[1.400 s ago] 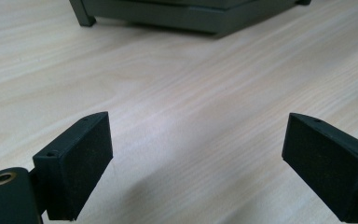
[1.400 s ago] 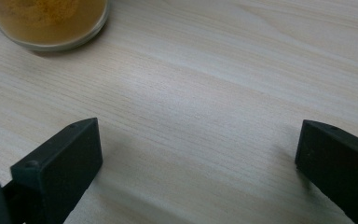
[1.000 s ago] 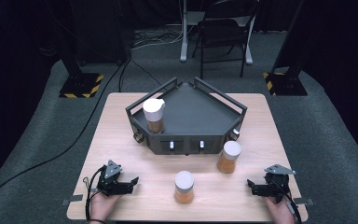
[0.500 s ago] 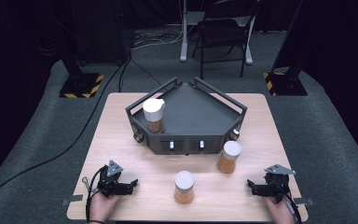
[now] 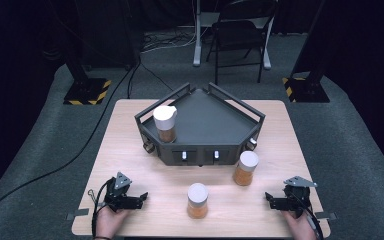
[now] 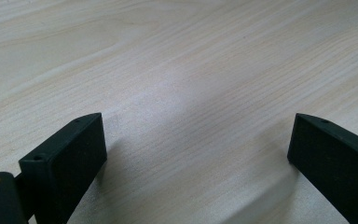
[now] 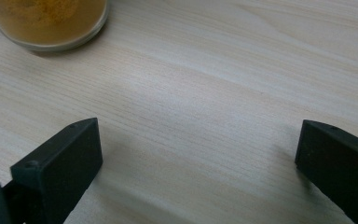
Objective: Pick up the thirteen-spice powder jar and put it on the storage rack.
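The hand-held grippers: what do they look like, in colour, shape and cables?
Each hand-held gripper, left and right, is black, with two blocky flat-faced jaws that have angled tips. A grey three-cornered plate sits on top of each body. A black cable trails from the left one toward the person's wrist. The sleeves are not in the pictures.

The left gripper (image 5: 141, 200) rests low at the near left of the desk (image 5: 145, 172), held from behind by the person's left hand (image 5: 111, 218), fingers pointing toward the middle. Its jaws have just been opening and stand wide apart with nothing between them. The right gripper (image 5: 269, 200) rests at the near right, held by the right hand (image 5: 296, 220), fingers pointing inward, jaws likewise spread wide and holding nothing.
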Demonstrator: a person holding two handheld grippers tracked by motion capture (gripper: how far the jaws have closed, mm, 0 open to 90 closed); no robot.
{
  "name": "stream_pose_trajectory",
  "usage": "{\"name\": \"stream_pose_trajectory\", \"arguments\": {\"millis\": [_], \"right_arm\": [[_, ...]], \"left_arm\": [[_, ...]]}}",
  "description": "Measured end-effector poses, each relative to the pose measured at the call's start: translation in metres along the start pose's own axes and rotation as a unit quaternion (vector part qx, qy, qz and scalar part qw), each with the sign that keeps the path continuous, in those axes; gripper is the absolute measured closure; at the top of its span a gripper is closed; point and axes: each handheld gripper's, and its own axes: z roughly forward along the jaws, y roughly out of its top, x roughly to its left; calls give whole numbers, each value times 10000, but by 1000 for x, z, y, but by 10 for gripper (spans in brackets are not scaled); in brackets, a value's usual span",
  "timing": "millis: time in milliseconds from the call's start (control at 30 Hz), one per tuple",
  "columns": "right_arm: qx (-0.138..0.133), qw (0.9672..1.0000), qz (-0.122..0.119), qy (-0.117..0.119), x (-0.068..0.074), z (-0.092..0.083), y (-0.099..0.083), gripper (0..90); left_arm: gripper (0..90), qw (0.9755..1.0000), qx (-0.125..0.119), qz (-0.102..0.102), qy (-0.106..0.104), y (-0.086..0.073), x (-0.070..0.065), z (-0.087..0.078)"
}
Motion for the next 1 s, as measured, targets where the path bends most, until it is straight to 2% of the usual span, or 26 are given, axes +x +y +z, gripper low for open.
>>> {"name": "stream_pose_trajectory", "arguments": {"millis": [1000], "right_arm": [[-1,10000,-6,8,0,0,0,0]], "left_arm": [[38,10000,3,-31,28,0,-1,0]]}}
